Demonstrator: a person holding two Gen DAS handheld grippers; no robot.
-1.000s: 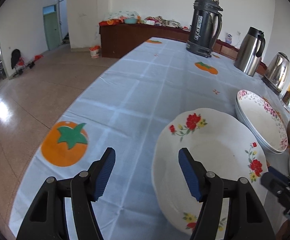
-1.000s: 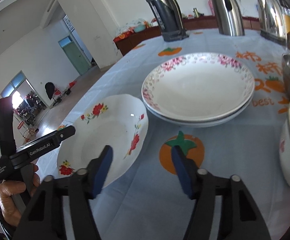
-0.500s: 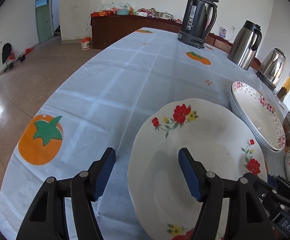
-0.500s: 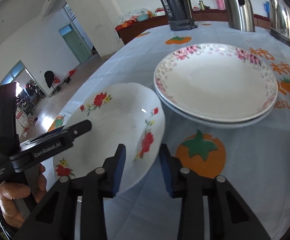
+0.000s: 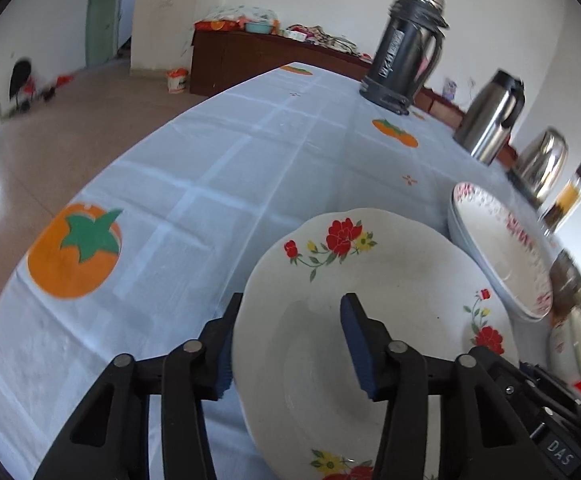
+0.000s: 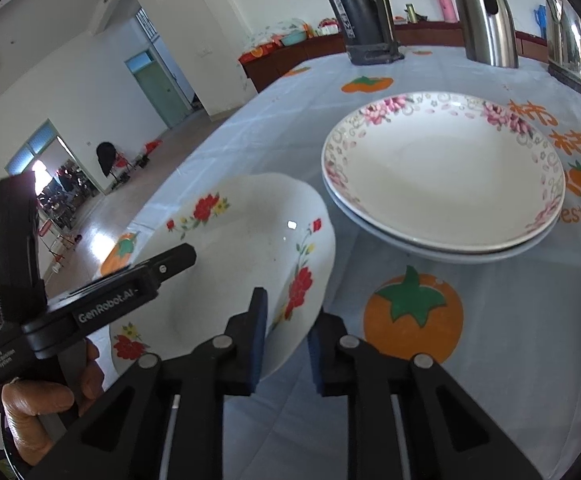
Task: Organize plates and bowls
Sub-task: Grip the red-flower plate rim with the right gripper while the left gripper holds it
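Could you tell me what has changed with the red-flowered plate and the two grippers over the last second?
Both grippers moved in on the red-flowered plate. The right gripper was open in front of it; now its jaws are closing on the near right rim. The left gripper slid onto the left rim, jaws closing with a gap still showing. The plate has tipped up on the right. The pink-flowered stack and the flasks stayed put.

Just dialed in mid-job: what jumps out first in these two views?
The white plate with red flowers, near the table's front edge, tilted up with both claws on its rim: the right claw is closing on its near right edge, the left claw closing over its left rim. Just behind it sits a stack of pink-flowered plates, with a row of flasks and kettles farther back.
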